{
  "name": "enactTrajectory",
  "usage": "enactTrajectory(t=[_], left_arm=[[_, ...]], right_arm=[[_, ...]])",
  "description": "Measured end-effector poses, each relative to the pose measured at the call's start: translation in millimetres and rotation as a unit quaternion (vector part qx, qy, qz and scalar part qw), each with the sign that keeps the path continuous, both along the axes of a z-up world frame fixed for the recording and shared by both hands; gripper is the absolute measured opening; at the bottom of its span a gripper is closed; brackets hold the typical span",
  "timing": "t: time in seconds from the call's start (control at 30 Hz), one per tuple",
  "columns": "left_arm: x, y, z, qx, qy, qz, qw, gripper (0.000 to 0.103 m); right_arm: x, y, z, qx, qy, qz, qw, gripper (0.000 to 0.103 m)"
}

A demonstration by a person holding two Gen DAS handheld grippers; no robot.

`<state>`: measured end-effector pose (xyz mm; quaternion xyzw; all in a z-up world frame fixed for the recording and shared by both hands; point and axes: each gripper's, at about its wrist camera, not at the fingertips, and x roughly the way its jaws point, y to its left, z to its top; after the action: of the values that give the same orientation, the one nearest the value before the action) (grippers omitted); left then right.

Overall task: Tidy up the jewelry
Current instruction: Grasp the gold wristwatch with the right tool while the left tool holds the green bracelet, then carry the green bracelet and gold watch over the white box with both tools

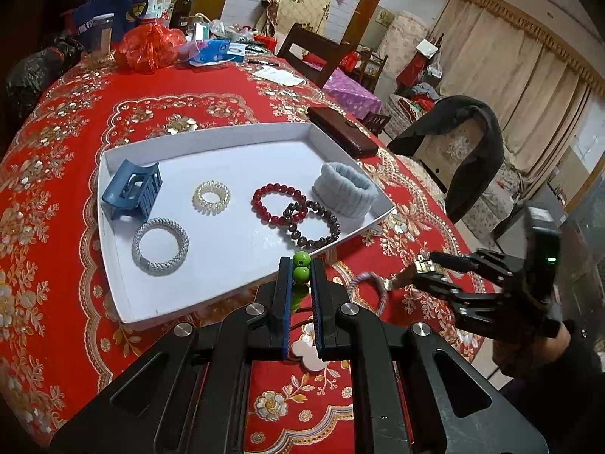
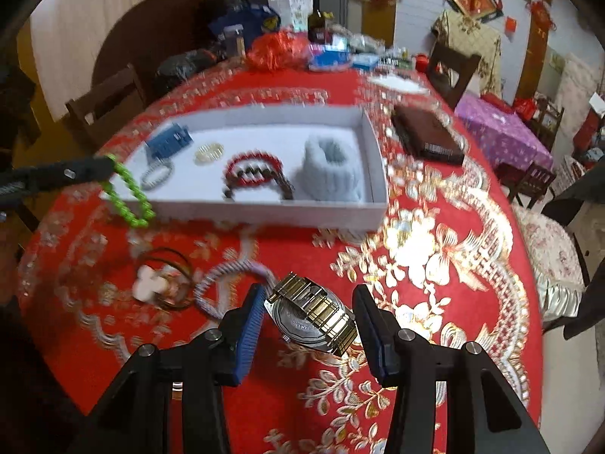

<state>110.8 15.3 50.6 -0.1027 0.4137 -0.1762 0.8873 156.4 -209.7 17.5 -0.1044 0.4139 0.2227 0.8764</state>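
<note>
- My left tool (image 1: 301, 270) is clamped on the green bead bracelet (image 2: 130, 193), which hangs at the near rim of the white tray (image 1: 113, 249); it is light, limp and smooth, so I pinch across the beads.
- My right tool (image 2: 308, 312) grips the metal watch (image 2: 314, 312) above the bench (image 2: 435, 249), near the tray; I judge it heavier, hard and slippery, so I grip across the case, not the loose band.

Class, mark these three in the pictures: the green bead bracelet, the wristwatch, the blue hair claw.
green bead bracelet (image 2: 130, 196): right wrist view, hanging bead loop.
wristwatch (image 2: 314, 316): right wrist view, metal band across the case back.
blue hair claw (image 1: 132, 191): left wrist view, its body.
</note>
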Motion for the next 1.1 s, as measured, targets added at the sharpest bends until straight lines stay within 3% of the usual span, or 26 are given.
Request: enactTrajectory(t=[0.33,0.63,1.1], left_arm=[[0,-3,-2,0.003,0.003,-0.004,1.0000,0.008],[-4,-24,-7,0.044,0.000,-0.019,0.9988,0.008],[-5,-26,-7,0.048,0.000,-0.020,0.9987,0.008]], right_arm=[[-11,-12,19,0.048,-0.030,-0.032,0.998,0.046],[-8,-19,25,0.058,-0.044,-0.052,0.996,0.046],[-2,-12,28,0.053,-0.046,-0.057,0.996,0.046]])
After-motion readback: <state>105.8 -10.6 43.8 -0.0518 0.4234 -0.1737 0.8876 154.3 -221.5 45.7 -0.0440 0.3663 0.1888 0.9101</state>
